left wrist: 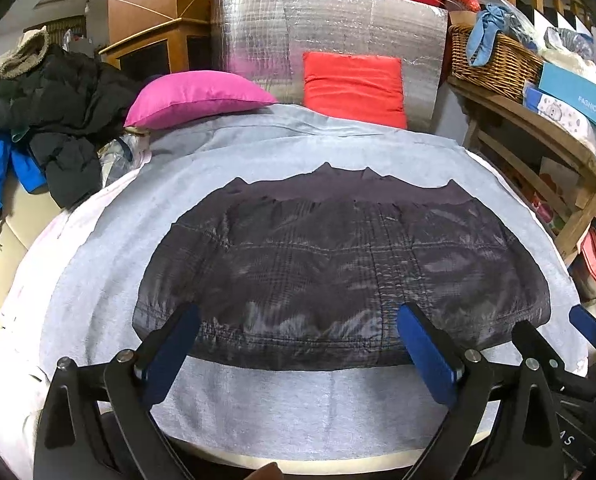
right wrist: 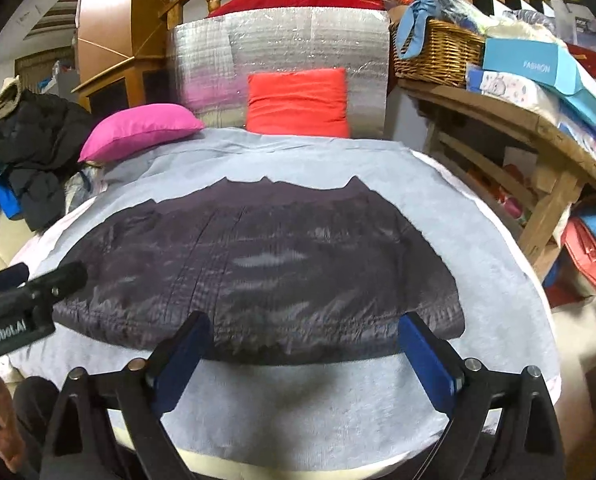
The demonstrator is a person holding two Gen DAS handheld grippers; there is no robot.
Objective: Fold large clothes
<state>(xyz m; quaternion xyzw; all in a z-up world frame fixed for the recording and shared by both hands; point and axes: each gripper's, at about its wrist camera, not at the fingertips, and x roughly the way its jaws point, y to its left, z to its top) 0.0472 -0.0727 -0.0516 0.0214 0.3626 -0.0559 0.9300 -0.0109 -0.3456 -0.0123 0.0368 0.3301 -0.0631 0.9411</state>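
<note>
A dark plaid quilted jacket [left wrist: 338, 264] lies folded into a wide block on a light grey sheet [left wrist: 257, 408], with a purple lining strip along its far edge. It also shows in the right wrist view [right wrist: 265, 276]. My left gripper [left wrist: 298, 344] is open, its blue pads just above the jacket's near hem, holding nothing. My right gripper [right wrist: 304, 352] is open too, hovering at the near hem on the sheet [right wrist: 298, 408]. The right gripper's fingers [left wrist: 586, 324] show at the left view's right edge. The left gripper's body [right wrist: 21, 304] shows at the right view's left edge.
A pink cushion [left wrist: 197, 96] and a red cushion [left wrist: 354, 84] lie at the far end against a silver foil panel [left wrist: 330, 28]. Dark coats [left wrist: 57, 120] are piled at left. A wooden shelf with a wicker basket [left wrist: 494, 64] and boxes stands at right.
</note>
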